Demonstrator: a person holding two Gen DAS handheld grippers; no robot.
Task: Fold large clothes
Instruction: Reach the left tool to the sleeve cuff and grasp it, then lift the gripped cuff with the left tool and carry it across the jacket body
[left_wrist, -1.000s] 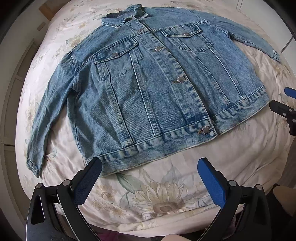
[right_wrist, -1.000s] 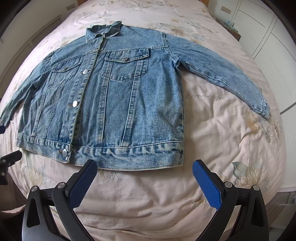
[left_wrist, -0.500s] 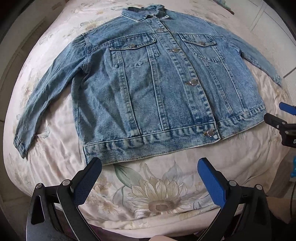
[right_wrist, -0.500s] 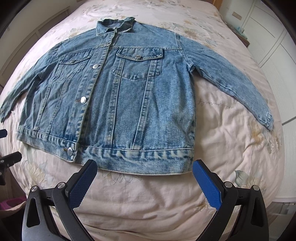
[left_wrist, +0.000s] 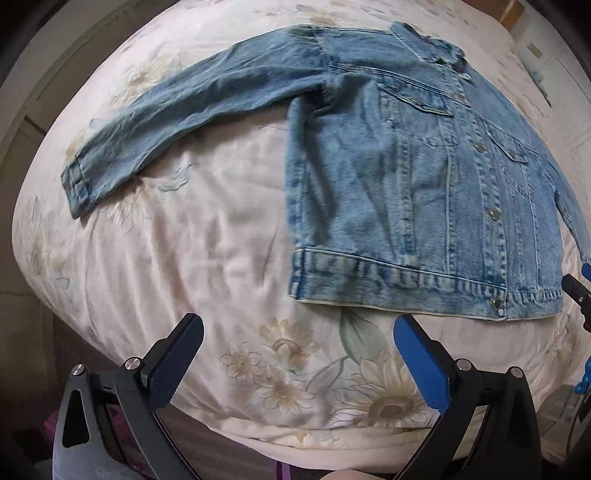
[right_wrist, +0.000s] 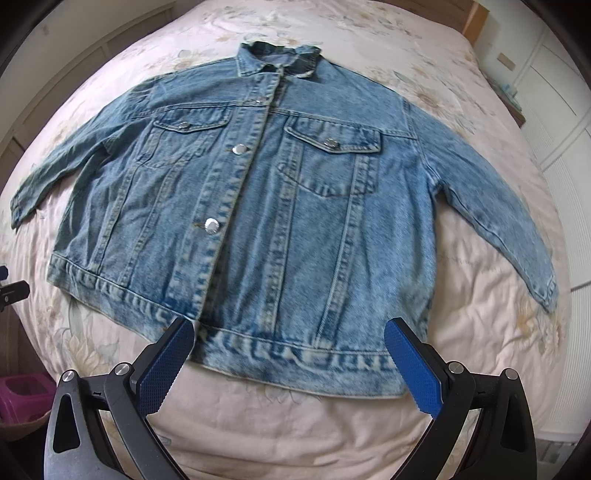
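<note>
Right wrist: stiff denim jacket (right_wrist: 295, 221) flat; right gripper (right_wrist: 288, 365), left gripper (left_wrist: 299, 354) spread, empty.

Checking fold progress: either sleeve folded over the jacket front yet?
No, in the right wrist view both sleeves lie spread on the bed.

A floral-quilted bed (right_wrist: 480, 332) stands beside white wardrobe doors (right_wrist: 554, 122).

A bed (right_wrist: 480, 369) with a pale floral cover carries a denim jacket (right_wrist: 295, 206), apparently buttoned, lying flat.
</note>
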